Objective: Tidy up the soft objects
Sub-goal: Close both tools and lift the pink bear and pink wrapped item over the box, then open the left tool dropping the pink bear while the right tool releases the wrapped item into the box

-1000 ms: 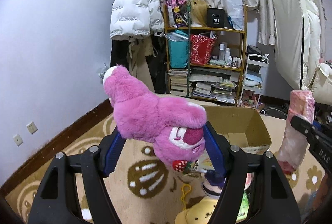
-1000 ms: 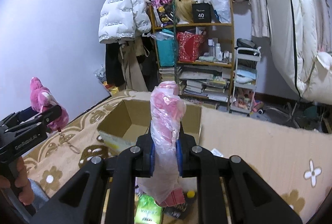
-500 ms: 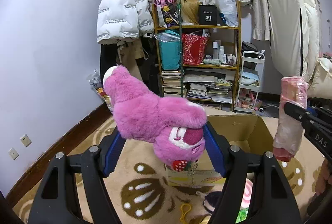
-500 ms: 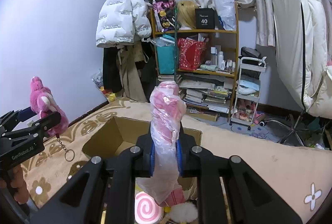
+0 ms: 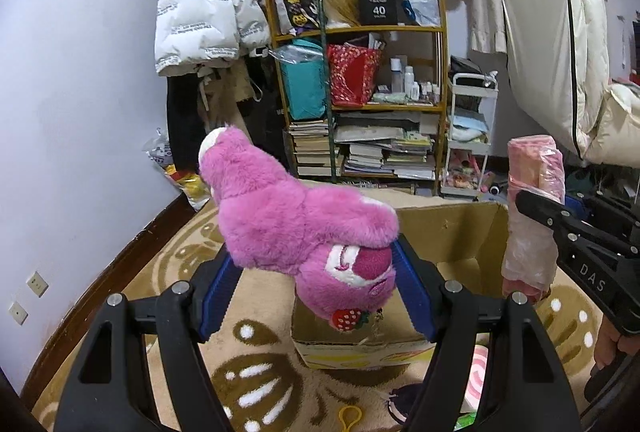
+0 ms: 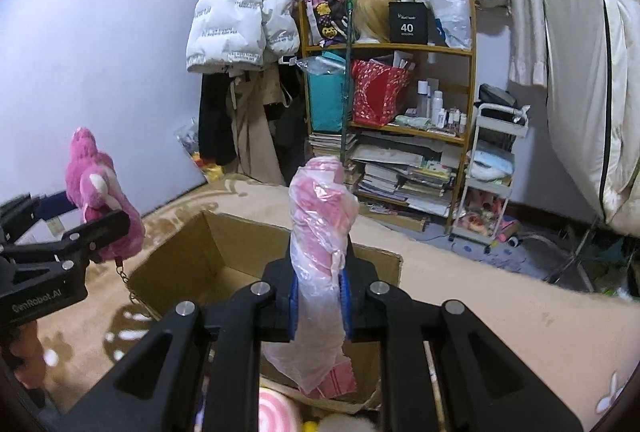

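My left gripper [image 5: 316, 284] is shut on a pink plush bear [image 5: 296, 228], held upside down in the air, with a strawberry charm [image 5: 349, 319] hanging from it. The bear also shows in the right wrist view [image 6: 102, 200] at the left. My right gripper [image 6: 320, 292] is shut on a pink roll wrapped in clear plastic [image 6: 320, 244], held upright; it also shows in the left wrist view [image 5: 532, 212]. An open cardboard box [image 5: 448, 232] stands on the rug just ahead of both grippers, and it shows in the right wrist view [image 6: 224, 252].
A patterned beige rug [image 5: 256, 380] covers the floor. Several small toys lie near the box, among them a pink swirl cushion [image 6: 276, 412]. A cluttered wooden shelf [image 5: 360, 104], a white cart [image 5: 472, 136] and hanging coats [image 5: 208, 8] stand along the back wall.
Both grippers have moved forward with their loads, bringing the cardboard box closer and more beneath them. Neither grip has changed.
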A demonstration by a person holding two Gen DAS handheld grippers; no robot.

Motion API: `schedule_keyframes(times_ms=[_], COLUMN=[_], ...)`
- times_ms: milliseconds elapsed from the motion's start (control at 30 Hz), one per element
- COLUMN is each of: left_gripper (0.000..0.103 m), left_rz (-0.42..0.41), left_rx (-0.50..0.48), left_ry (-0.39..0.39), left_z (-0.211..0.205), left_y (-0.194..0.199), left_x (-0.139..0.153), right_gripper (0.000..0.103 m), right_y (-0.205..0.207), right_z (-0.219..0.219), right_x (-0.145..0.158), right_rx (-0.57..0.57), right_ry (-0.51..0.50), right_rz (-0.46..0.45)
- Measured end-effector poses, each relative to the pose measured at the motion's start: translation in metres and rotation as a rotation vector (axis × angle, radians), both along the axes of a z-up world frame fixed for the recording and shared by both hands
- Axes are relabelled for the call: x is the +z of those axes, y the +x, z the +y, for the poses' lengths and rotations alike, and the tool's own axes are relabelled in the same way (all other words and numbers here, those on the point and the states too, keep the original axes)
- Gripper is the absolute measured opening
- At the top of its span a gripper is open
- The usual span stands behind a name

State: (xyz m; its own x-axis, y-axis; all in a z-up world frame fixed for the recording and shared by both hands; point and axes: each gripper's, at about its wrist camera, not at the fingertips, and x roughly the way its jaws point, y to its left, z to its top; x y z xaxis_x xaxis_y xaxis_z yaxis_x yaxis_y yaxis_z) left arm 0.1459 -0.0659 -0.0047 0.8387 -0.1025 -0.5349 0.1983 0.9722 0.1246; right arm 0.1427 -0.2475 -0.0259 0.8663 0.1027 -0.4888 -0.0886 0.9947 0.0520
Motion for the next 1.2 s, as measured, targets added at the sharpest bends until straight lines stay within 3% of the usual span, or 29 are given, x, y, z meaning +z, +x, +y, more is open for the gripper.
schedule_keyframes(times_ms=[700,1000,1167,1200], left_gripper=[0.072,0.078,0.085,0.085], left_rz=[0.083,0.084,0.089,0.093], left_rx=[-0.073,-0.076,-0.071,-0.066], left_ry=[-0.025,0.005,0.004,0.0], left_z=[-0.014,-0.02,-0.019,-0.018], left_y=[0.019,0.021,0.019,0.019], left_x=[-0.025,-0.031,-0.032,-0.031], right_gripper=[0.019,0.02,0.028,0.034], right_y=[0.003,0.006,0.009,0.009], right_z=[-0.005,-0.003,-0.007,-0.008], right_x=[-0.013,-0.023,-0.027,-0.028], right_rx=[-0.003,0.016,0.006,0.003], right_ry=[0.041,0.033,0.048,0.054], right_rz=[-0.041,0.002,0.038,0.041])
